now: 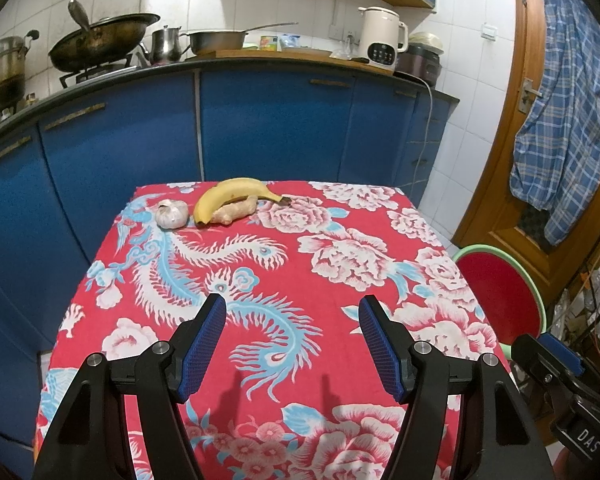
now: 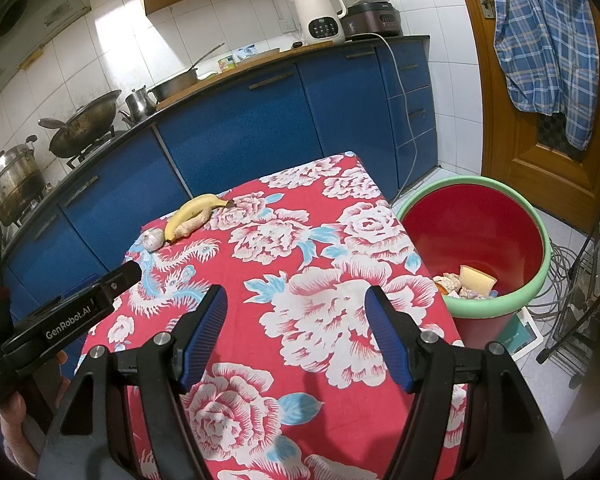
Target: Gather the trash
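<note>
A red floral tablecloth covers the table (image 1: 340,280). At its far edge lie a garlic bulb (image 1: 172,213), a yellow banana (image 1: 228,197) and a piece of ginger (image 1: 236,211) touching the banana; they also show in the right wrist view, garlic (image 2: 153,237), banana (image 2: 192,209), ginger (image 2: 194,224). A red bin with a green rim (image 2: 540,264) stands on the floor right of the table and holds several scraps (image 2: 466,282). My left gripper (image 1: 292,312) is open and empty above the near table. My right gripper (image 2: 296,304) is open and empty too.
Blue kitchen cabinets (image 1: 268,120) stand behind the table, with a wok (image 1: 100,42), pots and a white kettle (image 1: 382,38) on the counter. A wooden door with a plaid shirt (image 2: 544,40) is at the right. A wire rack and cables (image 2: 580,280) are beside the bin.
</note>
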Motion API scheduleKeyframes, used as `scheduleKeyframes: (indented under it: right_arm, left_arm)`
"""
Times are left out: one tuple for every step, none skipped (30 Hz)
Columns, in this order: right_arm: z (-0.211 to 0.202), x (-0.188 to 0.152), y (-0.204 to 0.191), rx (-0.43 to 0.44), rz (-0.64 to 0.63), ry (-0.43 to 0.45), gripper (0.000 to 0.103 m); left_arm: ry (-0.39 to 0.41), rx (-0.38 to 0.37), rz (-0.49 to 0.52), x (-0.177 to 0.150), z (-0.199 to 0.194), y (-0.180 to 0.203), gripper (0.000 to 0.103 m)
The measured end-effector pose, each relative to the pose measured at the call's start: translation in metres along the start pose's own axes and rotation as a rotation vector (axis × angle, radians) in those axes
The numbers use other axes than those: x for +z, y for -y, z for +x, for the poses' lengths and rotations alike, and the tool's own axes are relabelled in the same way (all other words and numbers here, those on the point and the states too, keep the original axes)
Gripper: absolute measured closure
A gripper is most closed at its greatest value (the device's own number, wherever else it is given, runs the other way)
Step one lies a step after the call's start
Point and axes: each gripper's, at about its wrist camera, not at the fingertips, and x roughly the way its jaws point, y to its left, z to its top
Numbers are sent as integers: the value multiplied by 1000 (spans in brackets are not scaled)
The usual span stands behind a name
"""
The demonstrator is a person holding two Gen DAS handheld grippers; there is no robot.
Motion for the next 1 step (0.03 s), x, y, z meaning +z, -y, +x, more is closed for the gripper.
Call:
scheduleKeyframes:
  right_arm:
    - [0,0,1,0,1,0,31]
  left_arm:
    - [-3,0,-2,0,1,-1,33]
